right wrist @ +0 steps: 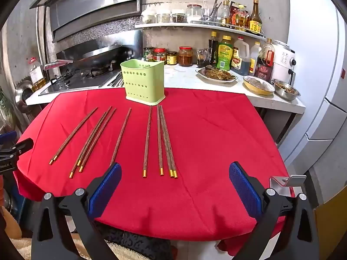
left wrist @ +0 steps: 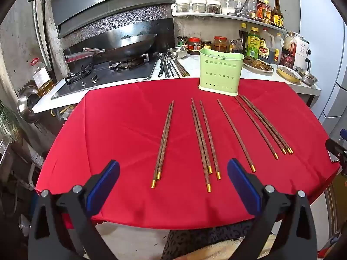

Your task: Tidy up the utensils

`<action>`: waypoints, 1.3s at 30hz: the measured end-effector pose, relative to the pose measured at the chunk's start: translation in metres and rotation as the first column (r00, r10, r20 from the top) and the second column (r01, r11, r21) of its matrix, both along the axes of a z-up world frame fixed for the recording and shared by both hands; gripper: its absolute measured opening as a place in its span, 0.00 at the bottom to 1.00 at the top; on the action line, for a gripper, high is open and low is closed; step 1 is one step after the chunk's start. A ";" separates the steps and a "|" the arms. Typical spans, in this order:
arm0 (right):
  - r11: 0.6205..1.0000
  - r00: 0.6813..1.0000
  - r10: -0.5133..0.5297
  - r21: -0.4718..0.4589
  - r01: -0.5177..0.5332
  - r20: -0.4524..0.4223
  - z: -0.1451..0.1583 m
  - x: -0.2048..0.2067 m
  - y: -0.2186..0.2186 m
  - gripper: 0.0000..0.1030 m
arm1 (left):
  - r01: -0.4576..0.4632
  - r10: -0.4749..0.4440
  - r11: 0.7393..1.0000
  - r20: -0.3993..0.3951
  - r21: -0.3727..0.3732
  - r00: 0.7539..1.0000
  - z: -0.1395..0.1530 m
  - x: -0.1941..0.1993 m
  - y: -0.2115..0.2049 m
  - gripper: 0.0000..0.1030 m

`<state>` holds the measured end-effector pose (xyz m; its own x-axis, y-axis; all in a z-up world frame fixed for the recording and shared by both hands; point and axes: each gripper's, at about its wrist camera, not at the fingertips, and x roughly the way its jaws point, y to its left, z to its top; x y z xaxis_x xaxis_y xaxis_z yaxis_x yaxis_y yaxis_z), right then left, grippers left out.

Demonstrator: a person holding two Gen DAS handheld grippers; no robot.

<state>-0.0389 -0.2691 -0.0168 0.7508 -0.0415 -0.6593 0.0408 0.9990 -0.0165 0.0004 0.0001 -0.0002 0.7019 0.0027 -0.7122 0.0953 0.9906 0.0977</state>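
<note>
Several brown wooden chopsticks (left wrist: 201, 138) with gold ends lie side by side on a red cloth (left wrist: 121, 130), gold ends toward me; they also show in the right wrist view (right wrist: 164, 138). A light green perforated utensil holder (left wrist: 220, 71) stands upright at the cloth's far edge, also seen in the right wrist view (right wrist: 143, 82). My left gripper (left wrist: 173, 169) is open and empty, over the near edge before the chopsticks. My right gripper (right wrist: 175, 173) is open and empty, just short of the right-hand chopsticks' gold ends.
Behind the cloth runs a white counter (right wrist: 184, 78) with a gas stove and wok (left wrist: 121, 47), more utensils (left wrist: 171, 67), jars, sauce bottles (right wrist: 225, 54), dishes of food (right wrist: 216, 73) and a metal bowl (right wrist: 285, 88). A white fridge (right wrist: 314, 65) stands at right.
</note>
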 end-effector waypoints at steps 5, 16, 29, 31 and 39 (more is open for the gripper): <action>1.000 1.000 -0.001 -0.002 0.001 -0.002 0.000 0.001 0.000 0.95 | -0.008 0.008 1.000 0.004 -0.005 1.000 0.002 0.000 0.002 0.94; 1.000 1.000 -0.007 0.005 0.007 0.003 0.001 0.002 0.001 0.95 | -0.009 0.009 1.000 0.008 -0.009 1.000 -0.002 -0.004 -0.001 0.94; 1.000 1.000 -0.007 0.011 0.007 0.003 0.002 0.001 -0.003 0.95 | -0.011 0.011 1.000 0.001 -0.013 1.000 -0.002 0.003 0.006 0.94; 1.000 1.000 -0.007 0.013 0.007 0.003 0.002 0.001 -0.004 0.95 | -0.010 0.010 1.000 0.003 -0.014 1.000 -0.002 0.003 0.007 0.94; 1.000 1.000 -0.014 0.018 0.014 0.005 0.001 0.002 -0.007 0.95 | -0.011 0.011 1.000 0.004 -0.014 1.000 -0.002 0.004 0.008 0.94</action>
<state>-0.0365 -0.2756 -0.0155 0.7538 -0.0403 -0.6559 0.0545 0.9985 0.0013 0.0041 0.0078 -0.0019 0.7052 0.0001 -0.7090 0.0842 0.9929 0.0839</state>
